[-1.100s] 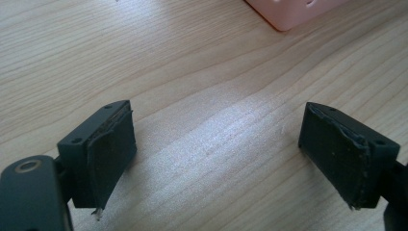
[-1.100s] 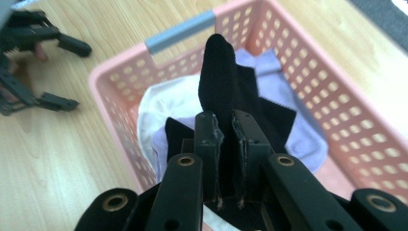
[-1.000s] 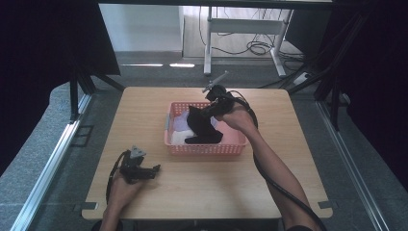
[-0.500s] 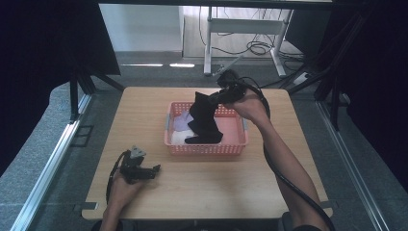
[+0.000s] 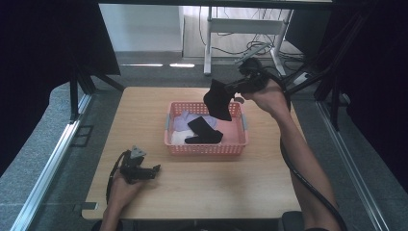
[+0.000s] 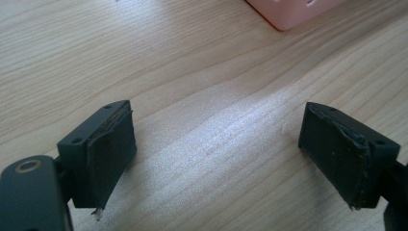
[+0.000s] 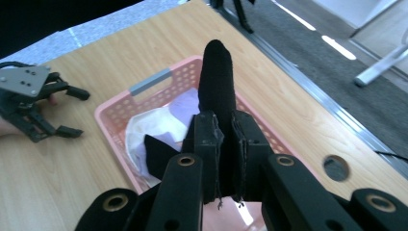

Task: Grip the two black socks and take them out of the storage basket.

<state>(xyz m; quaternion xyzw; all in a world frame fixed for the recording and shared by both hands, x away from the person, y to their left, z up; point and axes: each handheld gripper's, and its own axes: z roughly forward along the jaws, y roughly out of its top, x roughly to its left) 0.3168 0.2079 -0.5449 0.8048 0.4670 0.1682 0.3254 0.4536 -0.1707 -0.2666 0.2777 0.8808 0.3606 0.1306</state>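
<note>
Black sock (image 5: 219, 100) was clamped between the closed jaws of the right gripper (image 5: 236, 87) and hung in the air above the far side of the pink basket (image 5: 206, 148). In the right gripper view the pads pinched only a narrow fold of the cloth (image 7: 217, 82), so I judged that the sock could slip out and fall back if the hand swung quickly, or that its loose end could catch the basket rim. The left gripper (image 5: 153, 169) rested on the wooden table (image 5: 231, 183) near the front edge, its jaws standing wide apart with nothing between them. Inside the basket lay another black sock (image 5: 204, 132), a pale purple cloth (image 5: 185, 119) and something white (image 5: 177, 138).
</note>
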